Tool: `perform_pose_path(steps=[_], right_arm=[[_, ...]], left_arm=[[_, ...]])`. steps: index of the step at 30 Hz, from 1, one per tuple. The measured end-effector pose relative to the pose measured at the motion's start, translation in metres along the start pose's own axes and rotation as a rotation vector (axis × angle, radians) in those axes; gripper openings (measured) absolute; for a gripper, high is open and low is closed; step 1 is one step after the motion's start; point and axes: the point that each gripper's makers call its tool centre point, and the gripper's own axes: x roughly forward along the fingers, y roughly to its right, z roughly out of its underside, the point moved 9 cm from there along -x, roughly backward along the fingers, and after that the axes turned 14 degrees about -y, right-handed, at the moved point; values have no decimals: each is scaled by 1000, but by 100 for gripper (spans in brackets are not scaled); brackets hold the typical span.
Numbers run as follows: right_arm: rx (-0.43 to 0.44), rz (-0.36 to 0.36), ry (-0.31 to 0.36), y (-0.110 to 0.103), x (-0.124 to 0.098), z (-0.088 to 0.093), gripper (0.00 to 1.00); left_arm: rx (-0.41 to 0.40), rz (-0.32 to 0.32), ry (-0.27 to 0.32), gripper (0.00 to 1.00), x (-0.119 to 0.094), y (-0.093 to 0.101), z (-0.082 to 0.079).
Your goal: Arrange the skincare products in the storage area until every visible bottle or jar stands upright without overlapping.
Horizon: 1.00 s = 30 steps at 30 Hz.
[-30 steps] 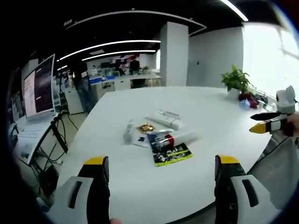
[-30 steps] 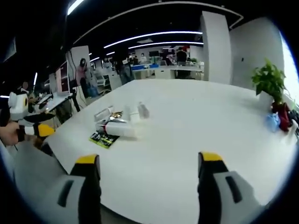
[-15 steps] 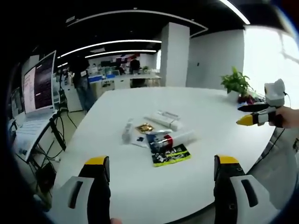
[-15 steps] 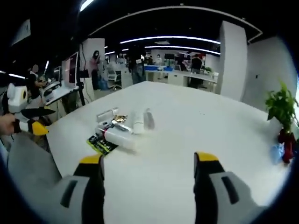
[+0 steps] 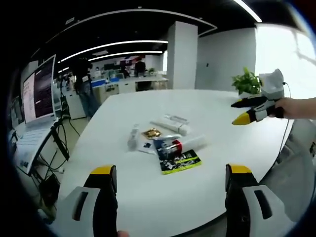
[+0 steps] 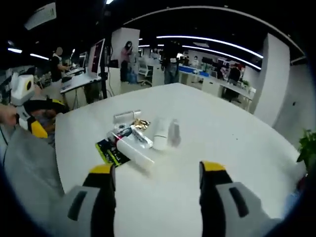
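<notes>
Several skincare items lie flat in a cluster on the white table (image 5: pixel 148 197). Among them are a white bottle with a red band (image 5: pixel 186 145), a green-black packet (image 5: pixel 181 162), a white tube (image 5: pixel 133 137), a gold sachet (image 5: pixel 151 133) and a long white box (image 5: pixel 171 125). My left gripper (image 5: pixel 170 170) is open, short of the cluster at the near table edge. My right gripper (image 5: pixel 240 112), held by a hand, hovers open to the right of the cluster. In the right gripper view the white bottle (image 6: pixel 136 150), packet (image 6: pixel 111 152) and tube (image 6: pixel 160 134) lie just beyond my open right gripper (image 6: pixel 157 168). The left gripper (image 6: pixel 43 117) is at the left.
A potted plant (image 5: pixel 248 81) stands at the table's far right edge. A monitor on a stand (image 5: pixel 42 91) with cables is off the table's left side. People stand among desks far behind. Bare tabletop surrounds the cluster.
My right gripper has risen and moved inward over the table towards the cluster, and its view now sits closer to the products. The left gripper and the items have stayed put.
</notes>
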Motion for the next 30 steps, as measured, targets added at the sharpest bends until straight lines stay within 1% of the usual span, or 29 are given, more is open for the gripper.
perform_pose_path(steps=[3,4,6,8,11,12,13,14,15,16,17,18,19,21,22,24,27,28,30], right_arm=[[-29,-28,9,-3,8,-9,67],[-52,-36,5,-5,11,-13,67],[-82,-44,-15,-8,15,-19,64],[-136,-51,-44,-11,20,-28,62],[-211,-72,-74,-14,26,-46,62],[-252,-83,-92,-16,30,-54,61],[-282,-98,-94,-17,33,-59,59],[-304,-120,-94,-19,36,-64,56],[-316,-158,-94,-23,41,-70,51],[-323,-177,-108,-24,44,-73,49],[-363,-188,-129,-27,50,-76,48],[-405,-183,-137,-28,53,-79,49],[-441,-181,-163,-29,58,-81,51],[-461,-204,-182,-32,65,-87,53],[-473,-213,-184,-33,66,-90,52],[-526,-230,-199,-34,67,-100,49],[-587,-267,-239,-35,71,-112,48],[-631,-270,-255,-34,73,-118,48],[-670,-316,-308,-33,80,-126,48]], left_arm=[[-2,-3,-1,89,0,0,0],[-6,-4,0,89,0,-1,0],[-19,-6,0,89,0,-2,0],[-37,-6,4,89,0,-4,0],[-49,-7,4,88,0,-5,0],[-45,-5,5,88,0,-3,0],[-40,-5,4,88,1,-3,0],[-32,-6,3,88,1,-2,0],[-22,-8,0,88,2,-1,0],[-15,-8,0,88,2,-1,0],[-9,-8,0,88,1,0,0],[-9,-7,1,88,1,-1,0],[-13,-5,3,88,1,-1,0],[-29,-5,8,88,0,-3,0],[-31,-5,8,88,0,-3,0],[-41,-5,10,88,0,-4,0],[-45,-5,14,88,0,-5,0],[-44,-5,13,88,0,-5,0],[-44,-3,14,88,0,-5,0]])
